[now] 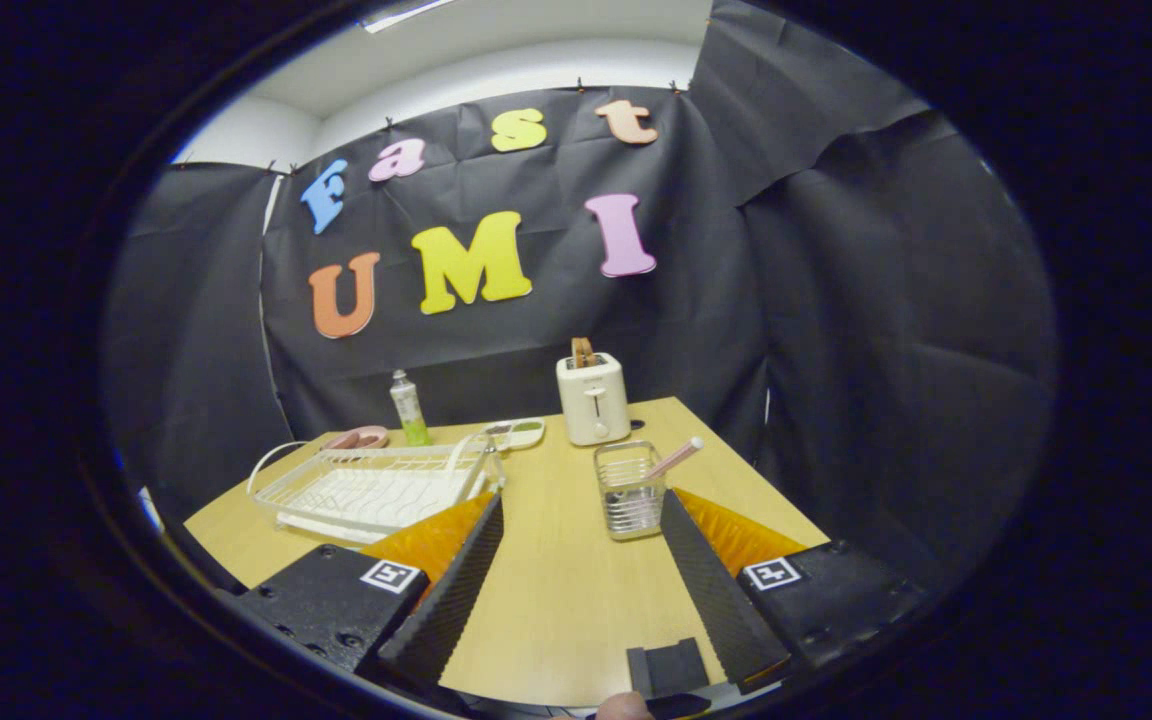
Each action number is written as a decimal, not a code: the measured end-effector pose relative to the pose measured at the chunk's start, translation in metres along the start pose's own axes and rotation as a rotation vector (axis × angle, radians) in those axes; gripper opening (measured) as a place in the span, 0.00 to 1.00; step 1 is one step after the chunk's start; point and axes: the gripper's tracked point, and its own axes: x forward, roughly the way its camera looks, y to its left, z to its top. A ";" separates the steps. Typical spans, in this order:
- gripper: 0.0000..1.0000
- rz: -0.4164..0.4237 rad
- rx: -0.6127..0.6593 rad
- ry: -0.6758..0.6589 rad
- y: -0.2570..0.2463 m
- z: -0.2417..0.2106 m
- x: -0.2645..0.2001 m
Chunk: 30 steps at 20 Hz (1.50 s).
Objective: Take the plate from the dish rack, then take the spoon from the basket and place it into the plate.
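We note a pale wooden table [556,590] with a smooth, fine-grained top, backed by black cloth walls. On it, ahead of the left finger, sits a white wire dish rack [371,490] with looped handles, resting on a white tray. A pinkish round plate [358,437] lies beyond the rack's far edge; we cannot tell whether it touches the rack. Behind the rack stand a slim bottle [407,407] with green contents and a small flat white tray [516,433]. A cream, box-shaped toaster [592,397] stands at the far edge with a brown slice upright in its slot. Just ahead of the right finger stands a small square metal basket [628,492] of fine wire; a pink-handled spoon [671,458] leans out of it toward the right.

The gripper [581,520] is held level above the table, its fingers [451,590] wide apart and holding nothing. Their inner faces are black and ribbed, with orange backing.
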 end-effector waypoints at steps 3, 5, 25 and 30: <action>1.00 -0.032 0.037 0.010 -0.035 0.002 0.032; 0.99 -0.039 0.038 0.019 -0.048 0.004 0.056; 0.32 0.067 0.055 0.124 -0.031 0.007 0.151; 0.14 0.097 0.019 0.129 -0.018 0.017 0.140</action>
